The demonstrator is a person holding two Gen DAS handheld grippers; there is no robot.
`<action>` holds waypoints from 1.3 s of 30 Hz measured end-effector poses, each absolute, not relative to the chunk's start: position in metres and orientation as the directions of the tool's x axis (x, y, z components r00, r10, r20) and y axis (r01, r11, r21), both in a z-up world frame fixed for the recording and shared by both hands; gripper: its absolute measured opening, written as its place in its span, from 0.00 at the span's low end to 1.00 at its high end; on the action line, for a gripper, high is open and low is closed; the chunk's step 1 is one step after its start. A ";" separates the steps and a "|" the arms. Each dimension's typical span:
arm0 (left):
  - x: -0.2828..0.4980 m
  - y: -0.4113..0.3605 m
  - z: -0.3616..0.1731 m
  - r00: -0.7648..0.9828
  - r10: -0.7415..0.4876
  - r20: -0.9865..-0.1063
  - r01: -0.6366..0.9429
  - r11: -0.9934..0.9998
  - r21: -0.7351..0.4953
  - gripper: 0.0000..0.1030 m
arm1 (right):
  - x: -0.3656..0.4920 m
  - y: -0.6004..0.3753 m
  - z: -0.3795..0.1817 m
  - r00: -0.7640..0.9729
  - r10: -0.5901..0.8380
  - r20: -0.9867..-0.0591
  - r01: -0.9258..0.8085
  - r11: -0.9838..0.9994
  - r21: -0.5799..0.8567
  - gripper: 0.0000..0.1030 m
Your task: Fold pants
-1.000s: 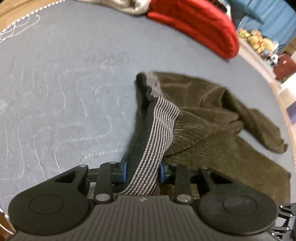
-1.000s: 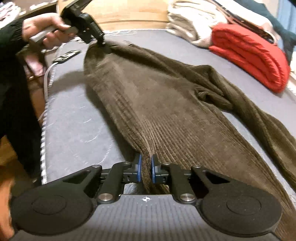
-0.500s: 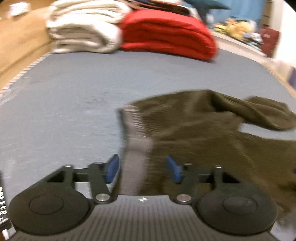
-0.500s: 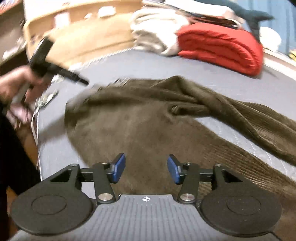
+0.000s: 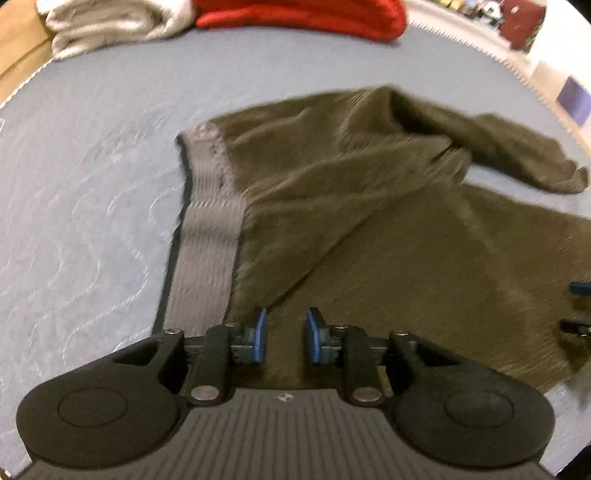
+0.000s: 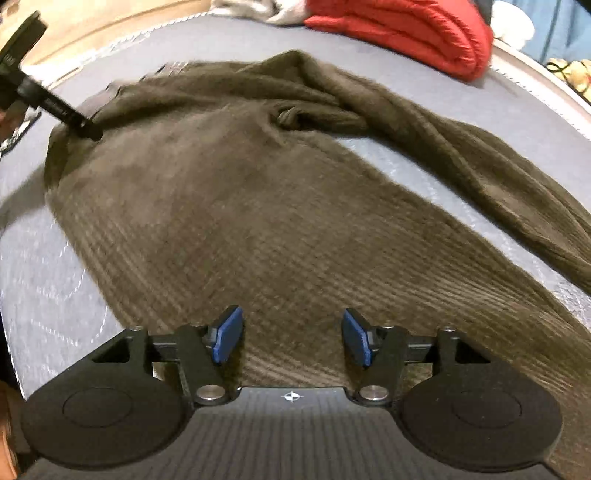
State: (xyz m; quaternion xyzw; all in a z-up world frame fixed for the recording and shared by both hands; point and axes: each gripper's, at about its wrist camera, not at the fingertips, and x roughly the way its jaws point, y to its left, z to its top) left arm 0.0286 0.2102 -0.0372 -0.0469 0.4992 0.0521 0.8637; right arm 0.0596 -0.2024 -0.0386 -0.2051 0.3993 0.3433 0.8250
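My left gripper (image 5: 283,334) hovers with its blue pads a small gap apart, gripping nothing, over the waist end of the pants (image 5: 369,229); my right gripper (image 6: 291,338) is spread wide above the nearer leg. The pants lie on the grey quilted bedcover (image 5: 92,206), long axis running from the striped grey elastic waistband (image 5: 210,236) on my left out to the legs on my right, the far leg splayed away. They are brown ribbed corduroy, soft and rumpled at the crotch. A folded red blanket (image 6: 402,29) sits well beyond
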 end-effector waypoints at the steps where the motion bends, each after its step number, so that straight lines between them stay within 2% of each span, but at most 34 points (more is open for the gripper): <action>1: 0.024 0.207 -0.033 0.509 0.033 -0.860 -0.130 0.991 -0.040 0.27 | 0.060 -0.204 -0.039 0.451 0.402 -0.797 -0.723 0.688 -0.062 0.61; 8: 0.029 0.189 -0.028 0.525 0.030 -0.851 -0.140 0.989 -0.052 0.27 | 0.067 -0.204 -0.039 0.493 0.407 -0.769 -0.687 0.725 -0.058 0.61; 15: 0.037 0.184 -0.018 0.559 0.035 -0.829 -0.149 0.987 -0.058 0.27 | 0.077 -0.209 -0.026 0.592 0.408 -0.695 -0.617 0.784 -0.066 0.61; 18: 0.040 0.184 -0.011 0.590 0.056 -0.806 -0.184 0.981 -0.066 0.25 | 0.085 -0.217 -0.019 0.639 0.396 -0.659 -0.561 0.826 -0.048 0.61; 21: 0.044 0.190 -0.001 0.632 0.075 -0.771 -0.227 0.969 -0.092 0.17 | 0.098 -0.229 -0.012 0.694 0.357 -0.625 -0.465 0.885 -0.011 0.59; 24: 0.051 0.192 0.005 0.659 0.108 -0.744 -0.252 0.964 -0.083 0.17 | 0.112 -0.247 -0.004 0.742 0.315 -0.592 -0.353 0.934 0.054 0.58; 28: 0.066 0.195 0.002 0.642 0.105 -0.759 -0.296 0.948 -0.119 0.17 | 0.125 -0.276 0.000 0.788 0.262 -0.558 -0.210 0.965 0.157 0.46; 30: 0.075 0.194 -0.001 0.634 0.077 -0.770 -0.302 0.941 -0.155 0.17 | 0.133 -0.294 -0.002 0.800 0.233 -0.552 -0.131 0.967 0.219 0.34; 32: 0.079 0.189 -0.001 0.631 0.066 -0.773 -0.305 0.937 -0.168 0.17 | 0.142 -0.318 -0.007 0.808 0.196 -0.555 -0.030 0.955 0.295 0.27; 36: 0.089 0.170 0.001 0.630 0.032 -0.776 -0.279 0.942 -0.188 0.18 | 0.157 -0.367 -0.017 0.824 0.115 -0.555 0.160 0.892 0.422 0.22; 39: 0.092 0.159 0.005 0.640 -0.011 -0.769 -0.250 0.942 -0.222 0.19 | 0.171 -0.402 -0.023 0.839 0.088 -0.537 0.234 0.833 0.502 0.22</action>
